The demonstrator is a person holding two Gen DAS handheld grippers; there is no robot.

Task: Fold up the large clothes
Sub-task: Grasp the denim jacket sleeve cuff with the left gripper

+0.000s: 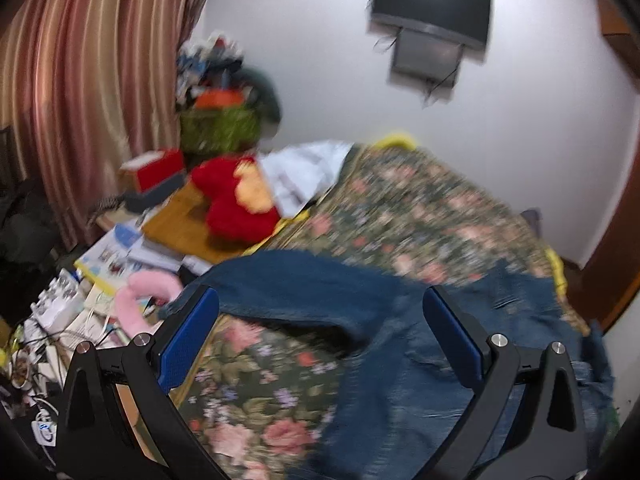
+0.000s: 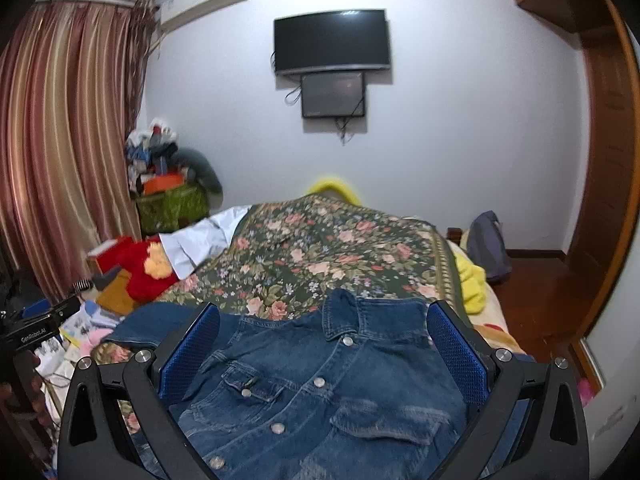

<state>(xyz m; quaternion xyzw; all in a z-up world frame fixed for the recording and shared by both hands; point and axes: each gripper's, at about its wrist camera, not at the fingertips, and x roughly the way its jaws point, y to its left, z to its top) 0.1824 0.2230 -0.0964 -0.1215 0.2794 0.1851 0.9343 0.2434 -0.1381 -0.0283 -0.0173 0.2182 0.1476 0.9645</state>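
Above a floral bedspread (image 2: 328, 240), spread buttons-up for folding: denim jacket (image 2: 320, 380), left gripper (image 1: 320, 344) and right gripper (image 2: 324, 356) both gaping, gripping nothing.

Both wrist views look low along the bed (image 2: 340, 240) toward the television (image 2: 331, 40) wall.

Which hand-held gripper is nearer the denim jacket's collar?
Right. The right hand-held gripper hovers open over the denim jacket just below the collar; the left hand-held gripper hangs open by a sleeve.
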